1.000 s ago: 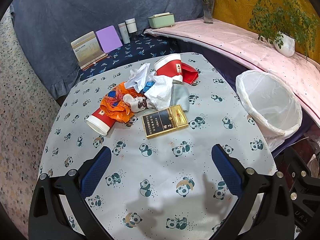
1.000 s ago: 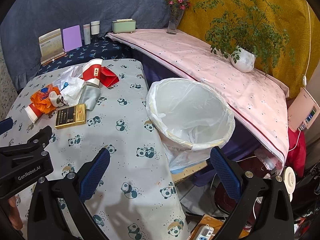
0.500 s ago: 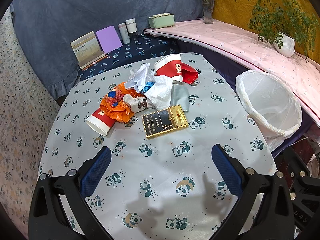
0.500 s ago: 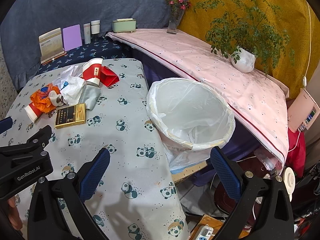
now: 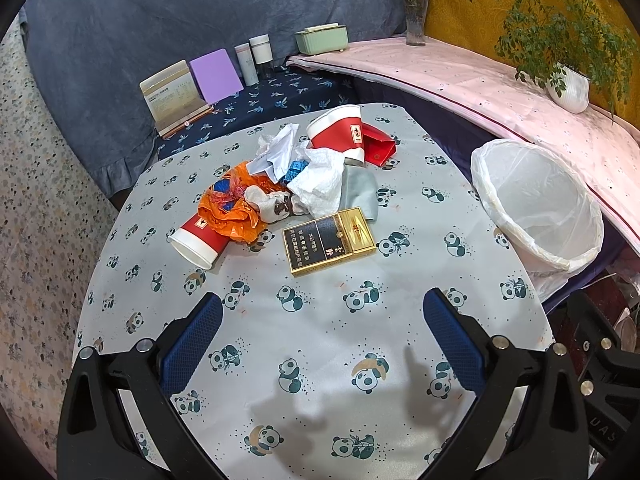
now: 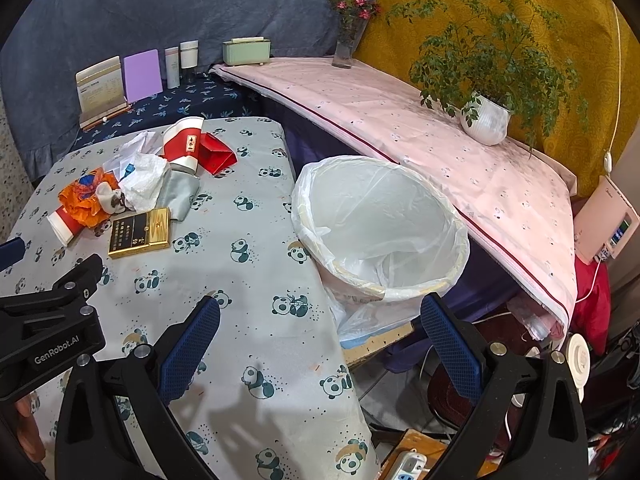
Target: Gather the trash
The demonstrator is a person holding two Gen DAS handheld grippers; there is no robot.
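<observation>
2 red paper cups (image 5: 199, 237) (image 5: 340, 132), 1 cigarette pack (image 5: 330, 240), 1 orange plastic bag (image 5: 236, 210), 1 lined bin (image 5: 536, 204), 2 grippers (image 5: 322, 344) (image 6: 320, 346).

Two wrist views, table (image 5: 320, 360) shared

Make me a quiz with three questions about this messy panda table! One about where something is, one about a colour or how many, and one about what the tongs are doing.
1. Where is the trash bin?
A. On the table's middle
B. Beside the table's edge, off the table
C. On the pink shelf

2. How many red paper cups lie among the trash?
A. One
B. Two
C. Four

3. What are the left tongs doing?
A. Open, holding nothing
B. Shut on the gold box
C. Shut on a tissue

Answers:
1 B: the white-lined bin stands next to the panda cloth table, below its edge.
2 B: one red cup lies tipped by the orange wrapper, another red cup sits at the far side of the pile.
3 A: the blue pads stand wide apart over bare cloth, short of the gold box.
</observation>
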